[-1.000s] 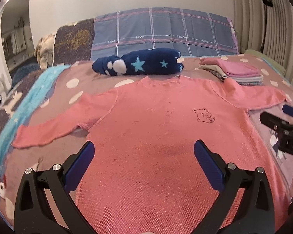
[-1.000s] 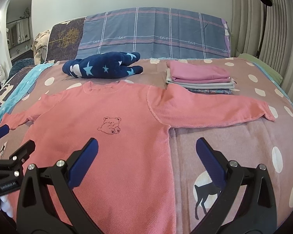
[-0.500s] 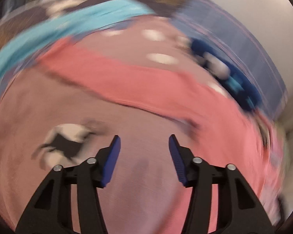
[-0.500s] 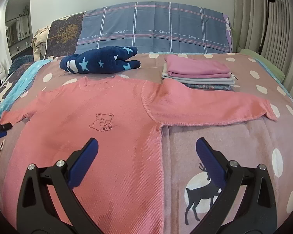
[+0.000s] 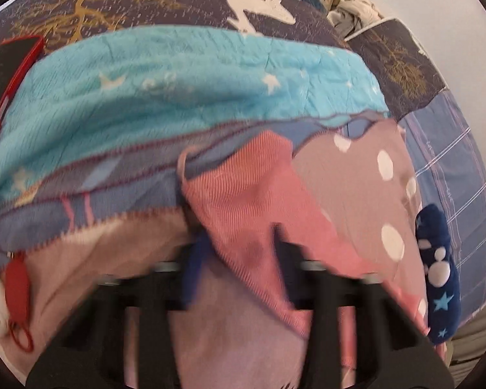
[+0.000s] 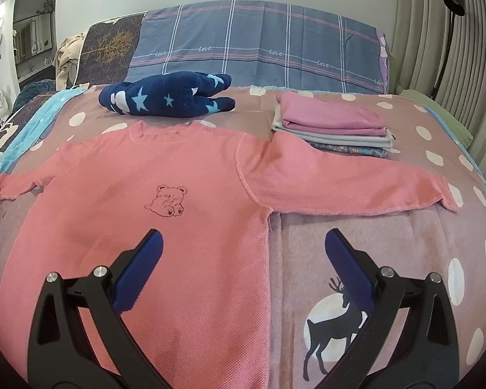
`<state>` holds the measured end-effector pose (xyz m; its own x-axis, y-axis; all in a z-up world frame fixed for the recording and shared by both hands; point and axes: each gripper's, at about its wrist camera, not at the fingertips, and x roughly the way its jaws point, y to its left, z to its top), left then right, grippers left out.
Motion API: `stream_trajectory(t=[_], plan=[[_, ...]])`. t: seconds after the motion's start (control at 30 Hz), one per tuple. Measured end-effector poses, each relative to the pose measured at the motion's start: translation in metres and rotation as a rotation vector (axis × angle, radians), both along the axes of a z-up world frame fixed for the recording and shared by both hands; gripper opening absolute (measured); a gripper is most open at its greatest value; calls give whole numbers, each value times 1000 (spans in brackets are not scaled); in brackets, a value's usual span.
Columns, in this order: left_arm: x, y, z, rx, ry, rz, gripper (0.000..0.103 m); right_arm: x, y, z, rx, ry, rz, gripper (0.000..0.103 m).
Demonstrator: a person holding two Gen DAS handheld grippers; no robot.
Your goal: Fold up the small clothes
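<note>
While the pink sweater point(image 6: 165, 214) lies spread flat across the bed point(image 6: 388, 236), front up with its little bear outline showing, the action is out on the sweater's left sleeve point(image 5: 259, 201). Over there the left tool point(image 5: 239, 253) has just been closing, and its jaws now pinch together on that sleeve near the cuff; the ribbed pink knit bunches up between the blue pads point(image 5: 194, 259) in a blurred left wrist view. Just behind the cuff runs the turquoise band of the bedspread point(image 5: 178, 87), and a red-edged phone point(image 5: 13, 64) sits at the far corner of that view.

Now to the other side: the right tool point(image 6: 243, 249) hovers above the sweater's right side seam, jaws spread wide, nothing between them. One finger hangs over the pink body, the other over the mauve blanket with the deer print point(image 6: 333, 327). The right sleeve point(image 6: 346, 181) stretches straight out across the blanket, its upper part touching the stack of folded clothes point(image 6: 333, 123). A navy star-print plush point(image 6: 168, 97) lies just past the collar, with the blue plaid pillow point(image 6: 259, 45) standing behind it. At the far left edge of the right wrist view, the sleeve's cuff meets a sliver of the left tool.
</note>
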<state>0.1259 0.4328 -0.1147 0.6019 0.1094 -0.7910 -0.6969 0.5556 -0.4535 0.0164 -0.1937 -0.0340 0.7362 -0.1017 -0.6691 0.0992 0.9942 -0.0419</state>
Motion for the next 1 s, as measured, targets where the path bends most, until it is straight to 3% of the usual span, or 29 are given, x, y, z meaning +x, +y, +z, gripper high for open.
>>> stream_trajectory(t=[0.1,0.2,0.37,0.53,0.57,0.63,0.7,0.87,0.93,1.0], plan=[[4,-5,17,14,-63,-42,1,3,-3,-4,-2,11,-10,101],[12,-44,61,142,-142,-146,1,7,-5,-5,-2,14,-14,101],[37,-165,126,236,-308,-486,2,16,0,-8,22,22,3,101],[46,-299,135,241,-377,-836,3,25,0,-9,71,35,23,101],[46,-328,130,241,-373,-913,5,26,-2,-9,81,40,24,101],[42,-373,115,248,-337,-1035,32,28,-6,-9,93,49,18,101],[32,-389,104,270,-324,-1087,42,28,-12,-9,99,52,7,101],[6,-378,82,525,-256,-1072,54,32,-25,-11,161,73,46,100],[-7,-361,73,583,-208,-1066,55,43,-25,-10,229,87,119,87],[-12,-341,65,628,-153,-1044,55,65,-21,-11,366,122,236,61]])
